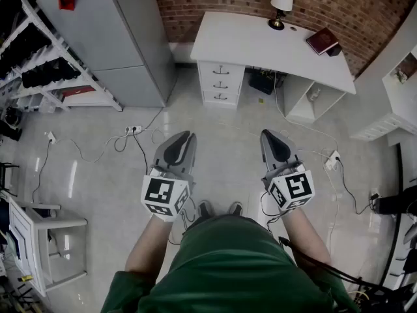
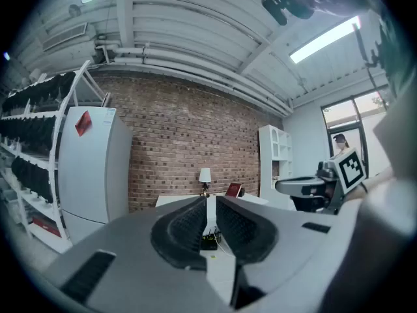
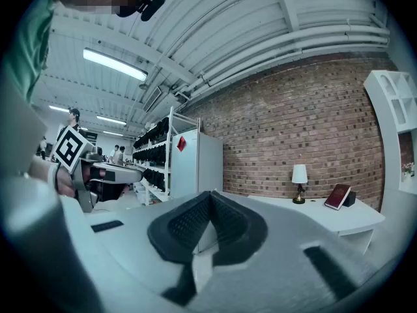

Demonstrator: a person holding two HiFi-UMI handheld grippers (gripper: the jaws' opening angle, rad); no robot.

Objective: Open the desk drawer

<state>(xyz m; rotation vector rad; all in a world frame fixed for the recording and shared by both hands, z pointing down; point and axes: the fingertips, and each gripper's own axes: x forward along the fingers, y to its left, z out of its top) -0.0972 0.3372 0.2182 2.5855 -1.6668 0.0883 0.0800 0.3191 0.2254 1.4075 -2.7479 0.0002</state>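
— Where is the drawer sitting?

— I am seeing three drawers (image 1: 221,82) stacked under the left end of the white bench (image 1: 260,44). All are sitting shut, so I am not seeing inside any of them.

— Anything around them?

— A lamp (image 1: 281,5) and a red book (image 1: 322,41) are resting on top. A dark box (image 1: 264,82) under the bench is too small for me to make out.

— And the tools?

— Both are hovering over the floor (image 1: 228,149), well apart from the bench. The left tool (image 1: 184,137) is showing a thin slit between its jaws. The right tool (image 1: 270,135) is touching its jaw tips together. Neither is holding anything.
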